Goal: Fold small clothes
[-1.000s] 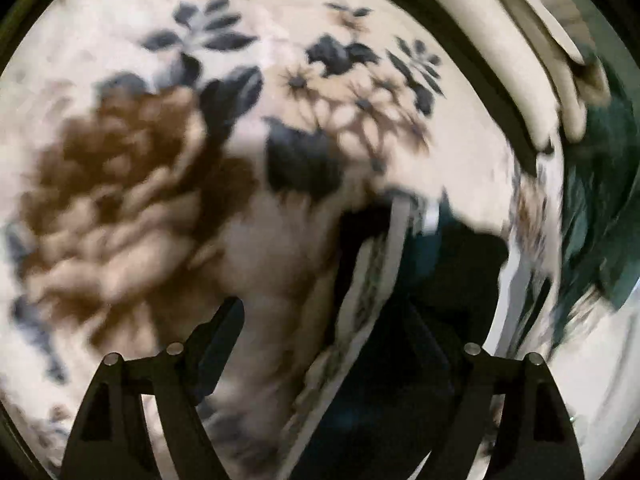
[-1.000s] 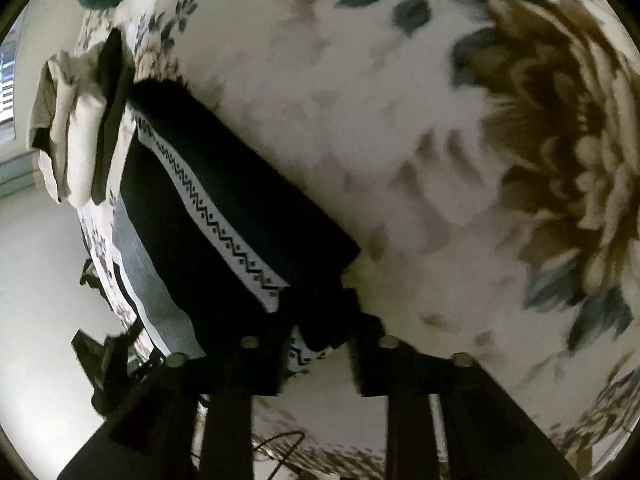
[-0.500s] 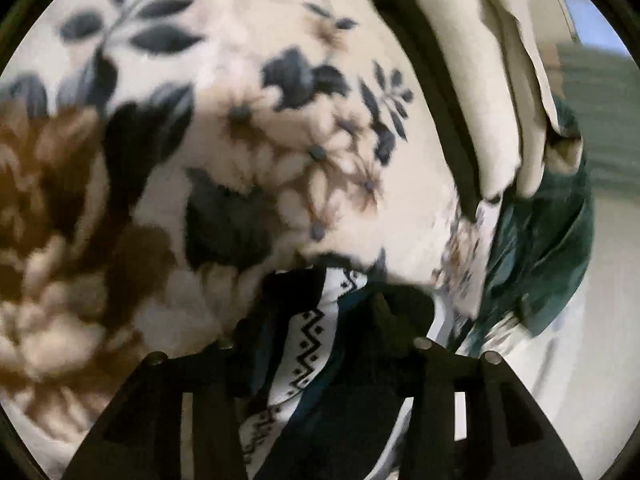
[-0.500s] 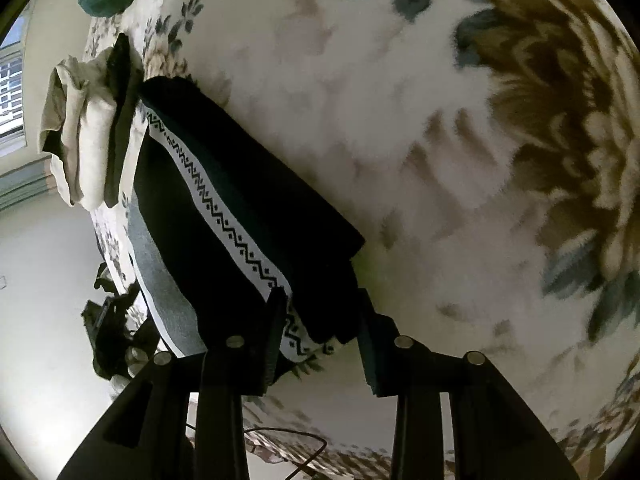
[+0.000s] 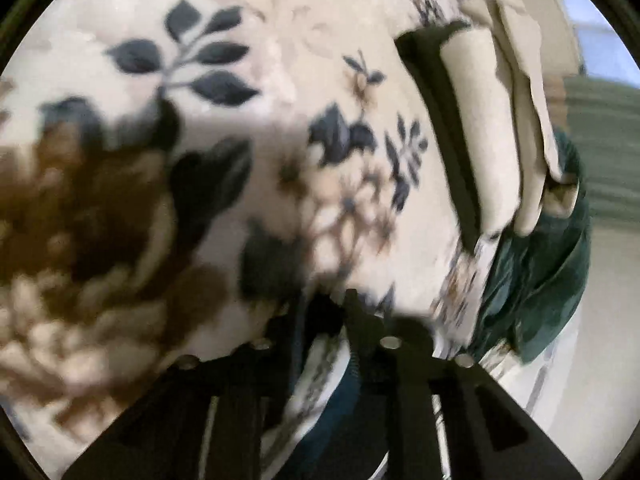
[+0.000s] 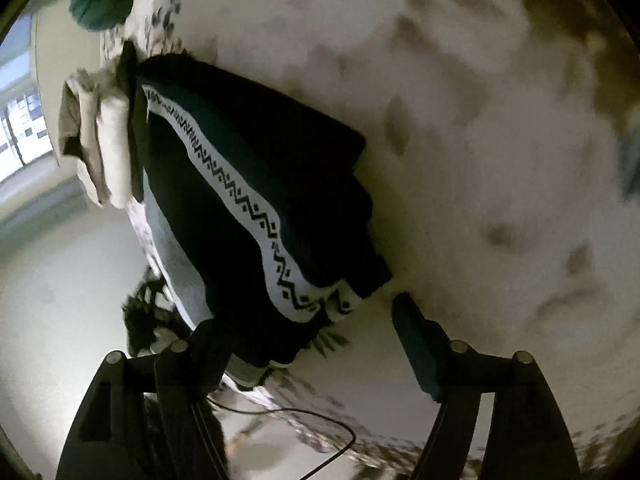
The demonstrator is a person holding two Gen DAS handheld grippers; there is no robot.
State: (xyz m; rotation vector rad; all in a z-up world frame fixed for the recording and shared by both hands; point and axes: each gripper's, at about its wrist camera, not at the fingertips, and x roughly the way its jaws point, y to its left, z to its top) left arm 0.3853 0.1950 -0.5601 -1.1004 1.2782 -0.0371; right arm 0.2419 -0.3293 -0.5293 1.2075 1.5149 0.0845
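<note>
A folded dark garment (image 6: 260,152) with a white zigzag band lies on the floral blanket (image 6: 480,160), near the bed's edge. My right gripper (image 6: 304,312) is at its near corner. Its jaws are opening and stand wide, with the corner lying loose between them and neither pad pressing on it. In the left wrist view the same garment (image 5: 316,368) is blurred and runs up between the fingers of my left gripper (image 5: 324,308). Those jaws are closing, narrow, and pinch the dark fabric at the garment's other end.
A stack of folded cream clothes (image 5: 492,120) on a dark layer sits at the blanket's (image 5: 200,120) edge, also in the right wrist view as cream clothes (image 6: 104,140). A dark green cloth (image 5: 540,280) hangs beside it. A thin black cable (image 6: 320,432) lies below the bed edge.
The left jaws have narrowed from wide apart onto the garment's end. The right jaws, earlier pinching the near corner, have spread and let it go.
</note>
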